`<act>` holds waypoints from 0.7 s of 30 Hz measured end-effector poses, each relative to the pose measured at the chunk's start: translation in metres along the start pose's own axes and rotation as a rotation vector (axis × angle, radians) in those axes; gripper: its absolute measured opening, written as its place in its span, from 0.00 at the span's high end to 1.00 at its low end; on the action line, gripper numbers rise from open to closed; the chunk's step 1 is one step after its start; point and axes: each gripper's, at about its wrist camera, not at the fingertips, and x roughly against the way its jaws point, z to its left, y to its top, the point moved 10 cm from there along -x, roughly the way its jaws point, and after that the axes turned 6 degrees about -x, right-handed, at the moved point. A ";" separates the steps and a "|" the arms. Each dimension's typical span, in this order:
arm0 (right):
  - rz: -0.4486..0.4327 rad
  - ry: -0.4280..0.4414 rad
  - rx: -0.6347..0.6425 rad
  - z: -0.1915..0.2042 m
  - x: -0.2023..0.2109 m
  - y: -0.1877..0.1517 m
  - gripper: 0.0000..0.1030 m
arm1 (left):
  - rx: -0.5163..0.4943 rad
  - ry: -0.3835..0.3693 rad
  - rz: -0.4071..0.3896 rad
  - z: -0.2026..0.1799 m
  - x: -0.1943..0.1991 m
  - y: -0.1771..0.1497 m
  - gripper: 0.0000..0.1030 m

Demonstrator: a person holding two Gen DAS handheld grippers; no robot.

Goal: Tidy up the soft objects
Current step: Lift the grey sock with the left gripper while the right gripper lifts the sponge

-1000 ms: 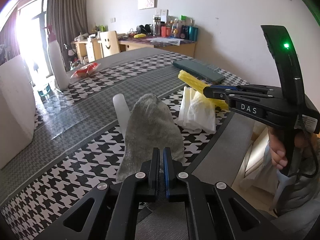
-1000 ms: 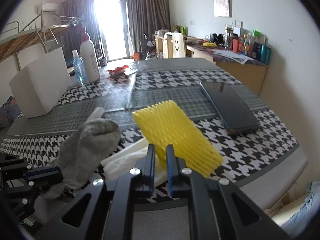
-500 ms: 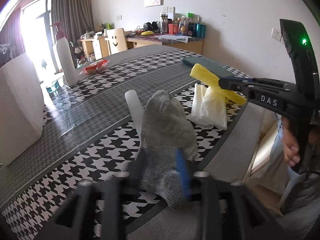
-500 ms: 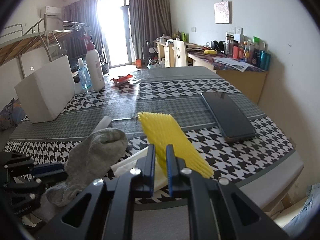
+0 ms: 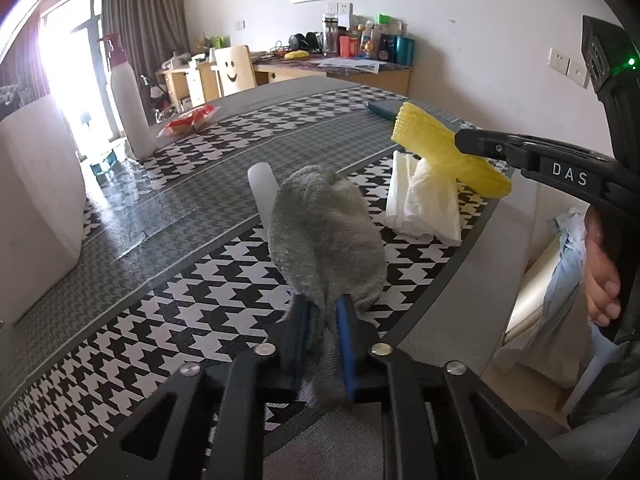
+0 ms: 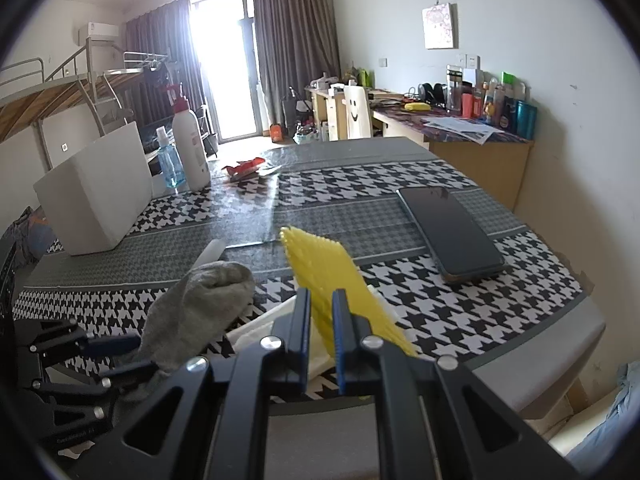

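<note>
1. Since a second ago, the grey sock [image 5: 326, 236] has been let go and caught again by the left gripper [image 5: 322, 322], whose jaws are closing with the sock's cuff between the pads; the sock is now seen raised and bunched above the near edge of the tabletop [image 5: 180, 216].
2. The yellow foam net [image 6: 332, 280] has been lifted clear of the tabletop and tilted more upright; it is clamped in the closed right gripper [image 6: 322, 320].
3. A crumpled white plastic bag [image 5: 424, 208] is seen lying near the tabletop's near edge, below the net.
4. A white foam tube [image 5: 262, 184] lies on the tabletop just behind the sock.
5. A dark phone [image 6: 450, 232] is seen flat towards the right edge, well apart from the sock.
6. A white box [image 6: 96, 196] is stood at the left side.
</note>
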 end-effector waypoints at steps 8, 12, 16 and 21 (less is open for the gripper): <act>-0.011 0.009 -0.012 0.000 0.005 0.005 0.90 | -0.003 -0.024 -0.058 0.001 0.016 0.009 0.95; -0.017 0.011 -0.008 0.002 0.006 0.008 0.92 | -0.015 -0.033 -0.064 -0.002 0.017 0.012 0.95; -0.002 -0.006 0.026 0.004 0.002 0.005 0.92 | -0.030 -0.028 -0.058 -0.005 0.014 0.014 0.94; 0.045 0.001 0.061 0.008 -0.007 -0.008 0.72 | -0.033 -0.022 -0.035 -0.006 0.008 0.014 0.91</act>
